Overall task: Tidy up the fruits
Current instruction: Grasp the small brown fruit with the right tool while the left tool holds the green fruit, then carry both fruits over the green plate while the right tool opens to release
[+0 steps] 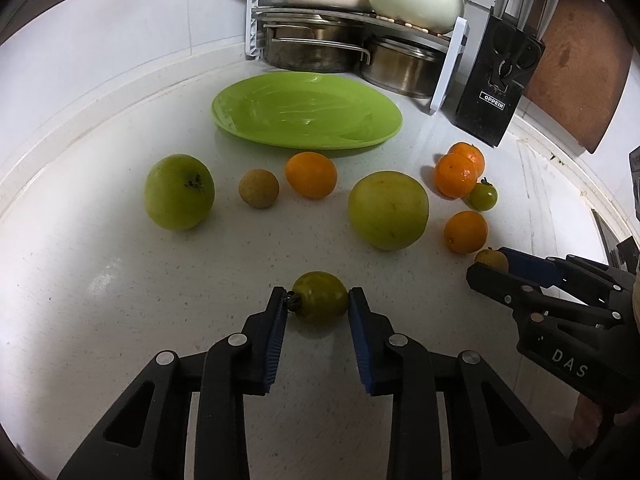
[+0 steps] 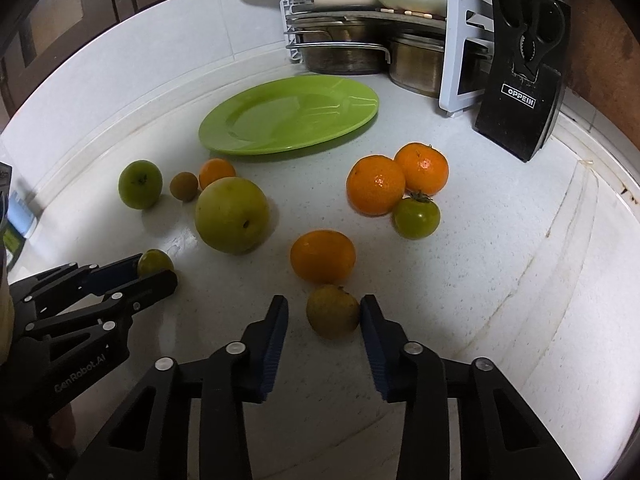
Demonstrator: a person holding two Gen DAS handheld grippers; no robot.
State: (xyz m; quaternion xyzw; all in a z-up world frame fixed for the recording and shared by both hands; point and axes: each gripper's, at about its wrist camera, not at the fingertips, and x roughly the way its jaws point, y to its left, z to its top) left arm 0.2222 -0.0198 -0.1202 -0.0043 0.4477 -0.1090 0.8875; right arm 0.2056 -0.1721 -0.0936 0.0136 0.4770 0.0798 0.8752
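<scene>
Left wrist view: left gripper (image 1: 318, 300) closed on a green tomato (image 1: 320, 297) resting on the countertop (image 1: 100, 280), pads touching both sides. Right wrist view: right gripper (image 2: 324, 312) open around a brownish-yellow fruit (image 2: 333, 311), right pad touching; green plate (image 2: 288, 114) beyond.

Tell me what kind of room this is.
Most likely a home kitchen counter: stacked steel pots under a rack, a black knife block against the wall, and a green plate among loose fruit.
</scene>
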